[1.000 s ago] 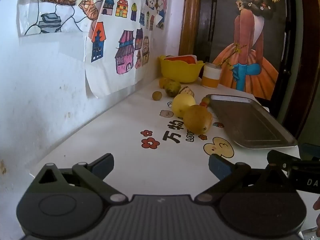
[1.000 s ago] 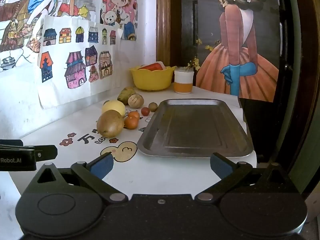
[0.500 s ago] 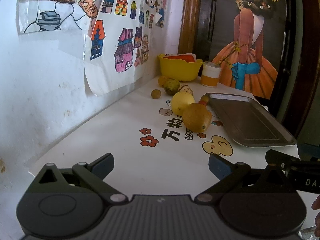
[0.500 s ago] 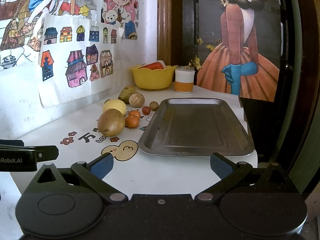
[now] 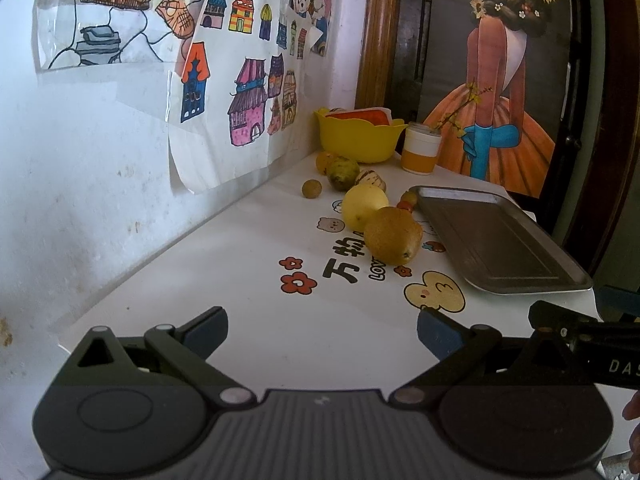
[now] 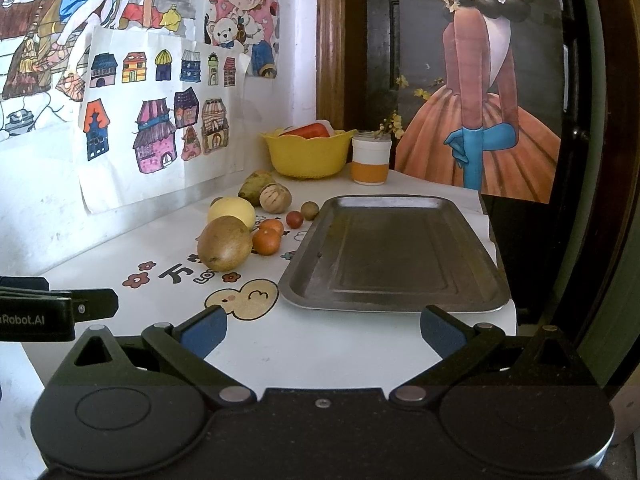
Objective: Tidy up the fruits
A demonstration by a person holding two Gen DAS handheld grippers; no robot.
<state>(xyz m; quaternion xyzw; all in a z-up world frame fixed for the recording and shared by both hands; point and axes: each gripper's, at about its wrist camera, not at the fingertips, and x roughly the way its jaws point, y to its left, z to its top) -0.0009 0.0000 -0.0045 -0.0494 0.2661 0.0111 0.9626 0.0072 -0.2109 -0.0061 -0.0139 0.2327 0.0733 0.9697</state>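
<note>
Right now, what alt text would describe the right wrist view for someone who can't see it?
An empty metal tray sits on a white table, with a brown pear, yellow fruit and small oranges loose to its left. The right gripper, jaws open, holds nothing.

— Moved at all?
— Both views crept nearer the fruit: brown pear [image 6: 225, 243] and metal tray [image 6: 394, 300] loom slightly larger in the right wrist view.
— And the left?
— Tilted up some; wall drawings [image 5: 240, 80] sit lower.
</note>
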